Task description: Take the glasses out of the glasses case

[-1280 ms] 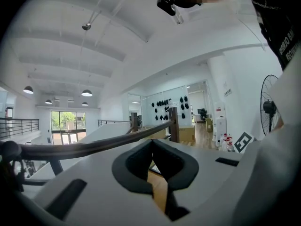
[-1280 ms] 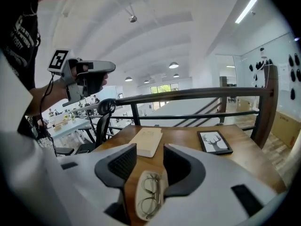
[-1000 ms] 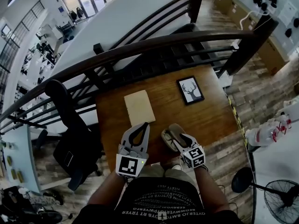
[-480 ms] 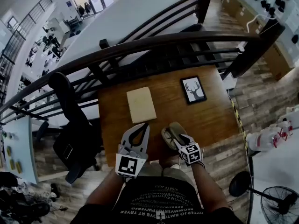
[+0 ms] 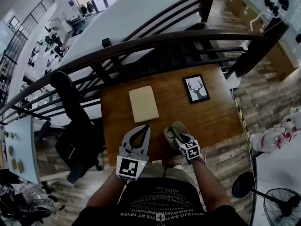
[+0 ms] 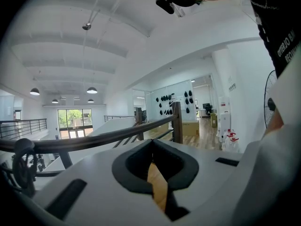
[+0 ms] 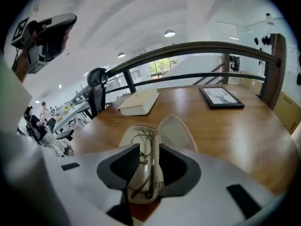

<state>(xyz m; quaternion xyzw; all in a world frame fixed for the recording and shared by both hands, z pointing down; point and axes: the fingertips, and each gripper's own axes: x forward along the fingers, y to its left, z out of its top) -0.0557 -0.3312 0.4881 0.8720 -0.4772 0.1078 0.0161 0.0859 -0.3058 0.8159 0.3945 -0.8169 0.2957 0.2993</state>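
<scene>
At the lower left of the head view my left tool [image 5: 141,128] hangs with its tips over the near edge of the bench [image 5: 211,117]. Its jaws meet on nothing, so it is closed and empty. Beyond it, toward the centre, lies a pale book [image 5: 143,103]. Right of centre the glasses case [image 5: 175,129] lies open near the front edge, and my right tool [image 5: 178,135] is directly over it, far nearer than the left. In the right gripper view that tool's jaws are partly apart and closing. The folded glasses [image 7: 142,166] and the case's middle rim sit between them, and the pads do not seem to be pressing yet. The case's long axis runs straight away from the tool, so the jaws straddle its short width. A framed deer picture [image 5: 196,88] sits at the upper right.
</scene>
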